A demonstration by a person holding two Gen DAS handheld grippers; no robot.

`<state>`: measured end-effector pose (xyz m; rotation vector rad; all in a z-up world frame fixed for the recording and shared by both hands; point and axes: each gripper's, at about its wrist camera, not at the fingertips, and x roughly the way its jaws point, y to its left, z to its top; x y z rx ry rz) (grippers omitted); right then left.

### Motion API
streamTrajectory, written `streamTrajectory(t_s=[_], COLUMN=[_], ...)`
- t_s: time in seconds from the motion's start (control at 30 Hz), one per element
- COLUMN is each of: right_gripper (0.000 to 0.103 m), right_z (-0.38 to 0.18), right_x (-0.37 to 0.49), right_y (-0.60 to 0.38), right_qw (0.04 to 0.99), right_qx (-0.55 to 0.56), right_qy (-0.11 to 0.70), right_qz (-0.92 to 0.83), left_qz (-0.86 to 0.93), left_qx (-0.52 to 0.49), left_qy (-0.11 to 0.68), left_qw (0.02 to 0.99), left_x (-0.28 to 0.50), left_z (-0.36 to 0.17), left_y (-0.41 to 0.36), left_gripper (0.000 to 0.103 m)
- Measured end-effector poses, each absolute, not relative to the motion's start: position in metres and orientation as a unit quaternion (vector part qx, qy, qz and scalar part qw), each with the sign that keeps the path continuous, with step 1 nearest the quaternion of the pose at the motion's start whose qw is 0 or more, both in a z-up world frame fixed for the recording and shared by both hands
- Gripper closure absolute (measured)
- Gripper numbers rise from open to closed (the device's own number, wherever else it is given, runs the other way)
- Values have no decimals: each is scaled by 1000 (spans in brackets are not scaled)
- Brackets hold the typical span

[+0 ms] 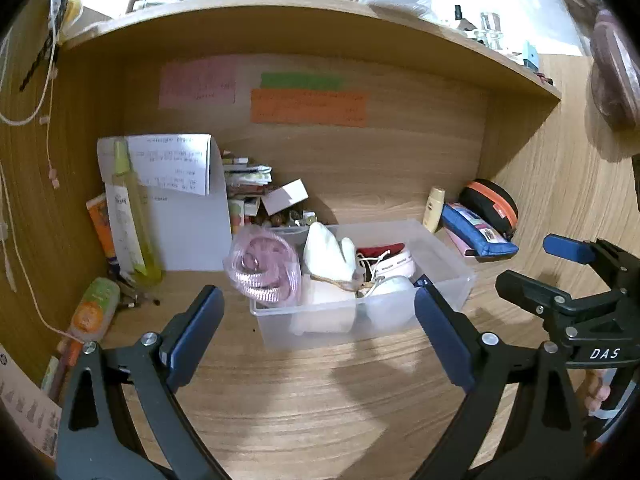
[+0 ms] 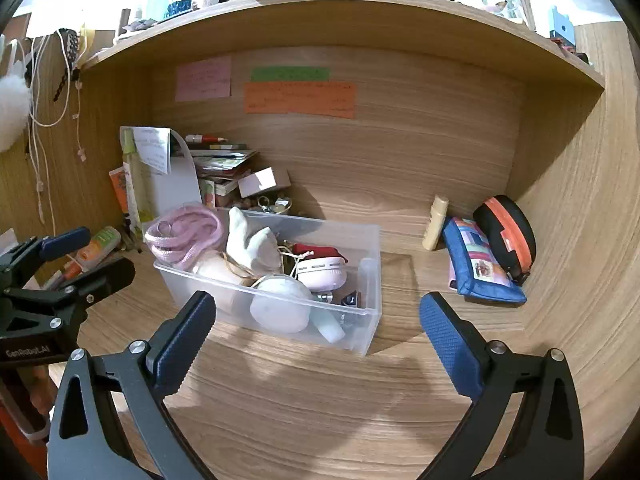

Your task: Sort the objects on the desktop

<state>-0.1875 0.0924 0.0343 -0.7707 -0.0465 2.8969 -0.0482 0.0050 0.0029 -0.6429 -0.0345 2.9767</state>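
Wooden desk (image 2: 320, 408) set in a wood-panelled alcove, shelf (image 2: 340, 4) of clutter overhead, pink, green and orange paper notes (image 2: 300, 98) stuck on the back panel. Clear plastic bin (image 2: 368, 280) stands mid-desk, near the back, holding a pink coiled cord (image 2: 184, 236) at its left end, a white cloth toy (image 2: 252, 244), a white and pink round gadget (image 2: 320, 270) and a white bottle (image 2: 330, 328) lying low along the front wall. Right of the bin, well apart: cream tube (image 2: 436, 222) leaning on the back panel, blue zip pouch (image 2: 480, 266) lying flat, black case with orange zip (image 2: 506, 236) just behind it. Left back corner: propped white papers (image 1: 176, 184), tall yellow-green spray bottle (image 1: 128, 208), messy stack of books and small boxes (image 2: 228, 164), orange-green tube (image 1: 94, 312) lying on the desk. Left gripper (image 1: 318, 328) hovers in front of the bin, jaws wide apart, nothing between the pads. Right gripper (image 2: 316, 336) beside it, jaws also spread wide, empty, pointing at the bin's front right. Each gripper shows at the edge of the other's view
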Motion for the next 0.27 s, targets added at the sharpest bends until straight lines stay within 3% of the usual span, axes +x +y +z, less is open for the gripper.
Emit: streamTrajectory(t_s=[0.27], right_gripper=[1], right_z=[34], right_x=[-187], right_y=[95], right_qw=[74], right_qx=[-257], right_qy=[-16], right_qz=[963], left_qz=[976], left_qx=[-207], left_qy=[-6], left_qw=[60], left_x=[-49], left_z=[5], left_y=[11], left_gripper=[6])
